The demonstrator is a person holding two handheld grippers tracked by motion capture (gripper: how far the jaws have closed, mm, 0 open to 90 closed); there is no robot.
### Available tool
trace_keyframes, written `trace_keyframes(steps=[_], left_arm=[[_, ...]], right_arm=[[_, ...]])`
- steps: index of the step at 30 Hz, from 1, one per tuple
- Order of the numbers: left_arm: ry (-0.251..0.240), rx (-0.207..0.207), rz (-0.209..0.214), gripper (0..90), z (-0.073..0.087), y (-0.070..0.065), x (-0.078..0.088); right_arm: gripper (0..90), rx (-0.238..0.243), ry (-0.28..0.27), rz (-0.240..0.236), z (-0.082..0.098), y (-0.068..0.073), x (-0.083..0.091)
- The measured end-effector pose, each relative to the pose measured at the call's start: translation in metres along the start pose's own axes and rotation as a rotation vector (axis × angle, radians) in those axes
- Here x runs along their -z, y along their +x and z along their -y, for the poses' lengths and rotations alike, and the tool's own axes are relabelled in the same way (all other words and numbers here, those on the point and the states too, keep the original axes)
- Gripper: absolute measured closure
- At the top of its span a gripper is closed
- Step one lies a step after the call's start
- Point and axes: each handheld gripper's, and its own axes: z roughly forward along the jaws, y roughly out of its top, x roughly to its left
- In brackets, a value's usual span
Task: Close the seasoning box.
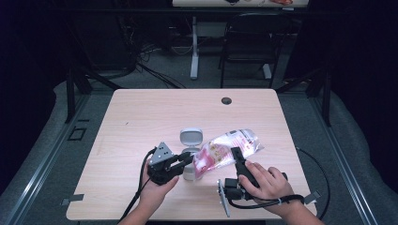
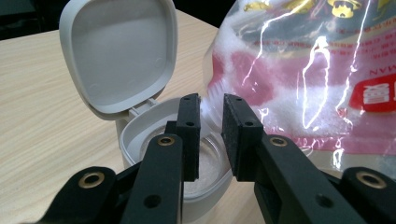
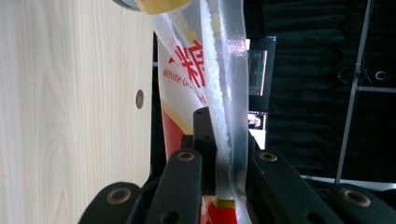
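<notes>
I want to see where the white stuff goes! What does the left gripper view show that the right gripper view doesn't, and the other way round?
Left gripper view: a grey container with its lid flipped up and white grains inside.
Right gripper view: black fingers pinching the bag by its clear edge, a small round hole in the table, and a dark room behind.
Both: the shiny bag with red print and the wooden table.

Right hand-held gripper (image 1: 237, 157) tilts bag (image 1: 226, 148) over open container (image 1: 190, 159).
</notes>
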Motion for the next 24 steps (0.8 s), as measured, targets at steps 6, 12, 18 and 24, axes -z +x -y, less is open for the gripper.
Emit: trace_keyframes(steps=[6,12,18,24], left_arm=[[0.005,0.005,-0.010,77.2,0.002,0.003,0.003],[0.008,0.006,-0.017,77.1,0.005,0.005,0.004],[0.024,0.003,-0.017,76.4,0.008,0.004,0.003],[0.033,0.001,-0.010,76.5,0.009,0.003,0.001]], right_arm=[[85.8,-0.010,0.001,-0.006,0.002,0.000,0.001],[85.8,-0.020,0.016,-0.002,0.006,-0.004,0.003],[85.8,-0.038,0.013,0.005,0.007,-0.007,0.004],[85.8,-0.041,0.020,0.013,0.007,-0.014,0.005]])
